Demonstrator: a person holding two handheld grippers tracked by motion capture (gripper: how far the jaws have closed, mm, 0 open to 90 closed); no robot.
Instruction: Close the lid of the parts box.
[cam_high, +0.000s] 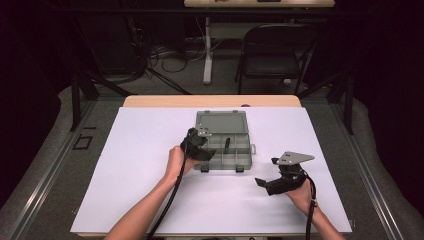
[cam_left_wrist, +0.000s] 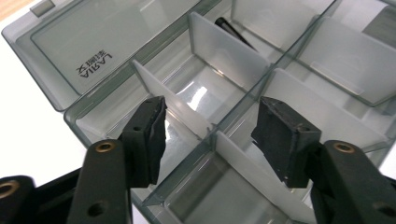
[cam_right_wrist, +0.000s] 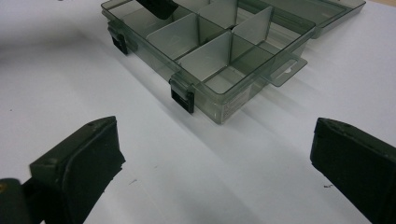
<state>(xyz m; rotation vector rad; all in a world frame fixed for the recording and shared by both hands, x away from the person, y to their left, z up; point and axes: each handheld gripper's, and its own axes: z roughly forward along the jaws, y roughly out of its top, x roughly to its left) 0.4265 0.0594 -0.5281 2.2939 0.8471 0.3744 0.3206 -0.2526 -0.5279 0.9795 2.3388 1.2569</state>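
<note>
A clear grey organiser box (cam_high: 243, 156) lies open on the white table sheet, its lid (cam_high: 222, 122) folded flat behind it. White dividers (cam_left_wrist: 187, 116) split it into several compartments. A thin black item (cam_left_wrist: 233, 32) lies in a far compartment. My left gripper (cam_high: 202, 150) reaches into the box's left end. In the left gripper view, the left gripper (cam_left_wrist: 210, 135) has its jaws partly apart astride a divider crossing, and the pads (cam_left_wrist: 149, 135) are clear of it. My right gripper (cam_high: 266, 171) rests open on the sheet right of the box; in the right gripper view, the right gripper (cam_right_wrist: 215, 154) has nothing between its jaws.
The box's front wall (cam_right_wrist: 219, 107) carries two black latches (cam_right_wrist: 183, 98) and a hang tab on its right side. White sheet (cam_high: 150, 190) covers the table around the box. A folding chair (cam_high: 277, 50) and a table leg stand on the floor beyond.
</note>
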